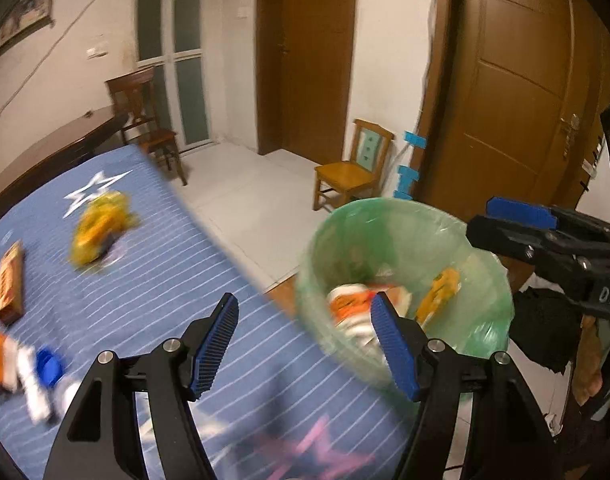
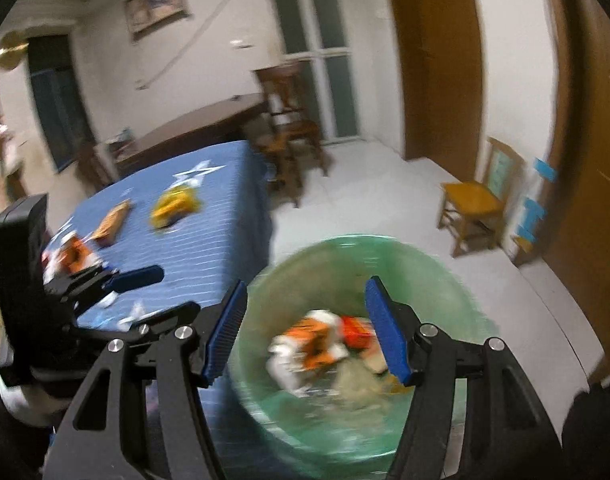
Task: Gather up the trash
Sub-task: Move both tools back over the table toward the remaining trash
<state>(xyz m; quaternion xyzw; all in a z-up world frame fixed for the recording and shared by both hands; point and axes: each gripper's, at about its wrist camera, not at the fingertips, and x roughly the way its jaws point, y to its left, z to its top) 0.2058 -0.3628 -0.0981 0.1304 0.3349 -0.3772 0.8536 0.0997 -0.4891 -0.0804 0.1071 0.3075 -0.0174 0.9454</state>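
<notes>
Wrappers (image 1: 99, 226) and a box (image 1: 9, 280) lie on the bench (image 1: 177, 272); the bin (image 1: 405, 280) stands just right of it, trash (image 2: 317, 344) inside.

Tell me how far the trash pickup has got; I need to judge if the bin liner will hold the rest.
Done: several wrappers already lie in the green-lined bin. In hand: nothing; the left tongs and right tongs are both open and empty, the right over the bin. Left: on the blue cloth, a yellow wrapper, a brown box and an orange-white wrapper.
</notes>
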